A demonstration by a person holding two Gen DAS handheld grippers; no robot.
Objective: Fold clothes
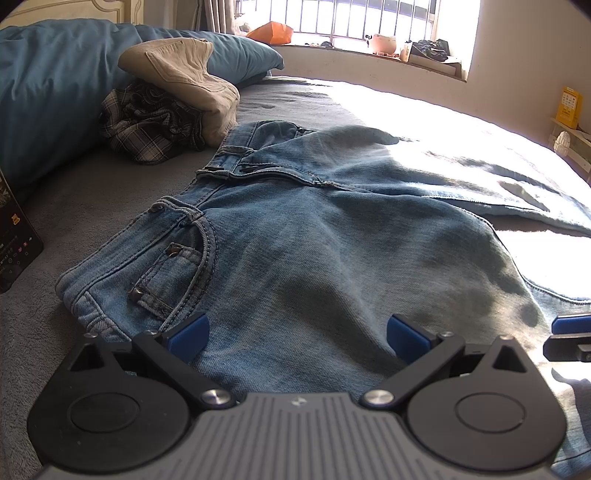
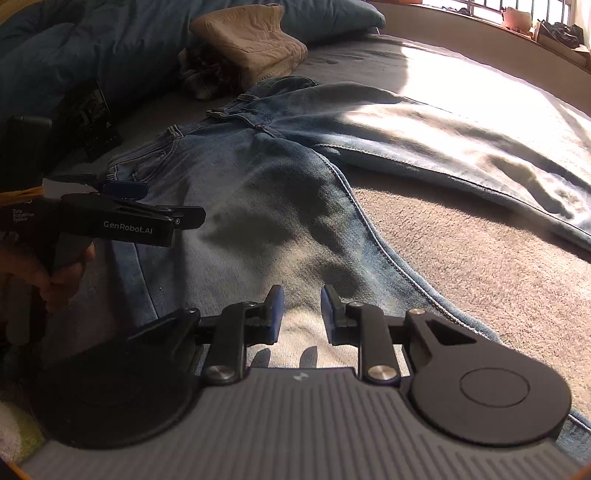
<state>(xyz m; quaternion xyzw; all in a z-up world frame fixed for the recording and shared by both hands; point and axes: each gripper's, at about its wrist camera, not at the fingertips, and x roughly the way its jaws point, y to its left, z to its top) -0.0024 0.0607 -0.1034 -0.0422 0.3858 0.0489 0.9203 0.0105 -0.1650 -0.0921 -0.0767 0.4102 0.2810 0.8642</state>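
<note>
One pair of faded denim jeans (image 1: pixel 295 236) lies flat on grey fuzzy bed (image 1: pixel 92 184); left tongs (image 1: pixel 297 338) wide open, right tongs (image 2: pixel 302 314) part open, both w/ nothing held.

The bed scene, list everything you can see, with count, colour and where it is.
jeans: one, light blue, spread flat on the bed, legs apart
bed cover: one, grey
tan trousers: one, beige, folded on the plaid garment
plaid garment: one, dark check, crumpled beyond the waistband
pillow: one, blue, at the head
duvet: one, blue, far left
dark box: one, black, left edge
orange bag: one, windowsill
left hand-held gripper: open, over the jeans
right hand-held gripper: open, narrower, over one leg
</note>
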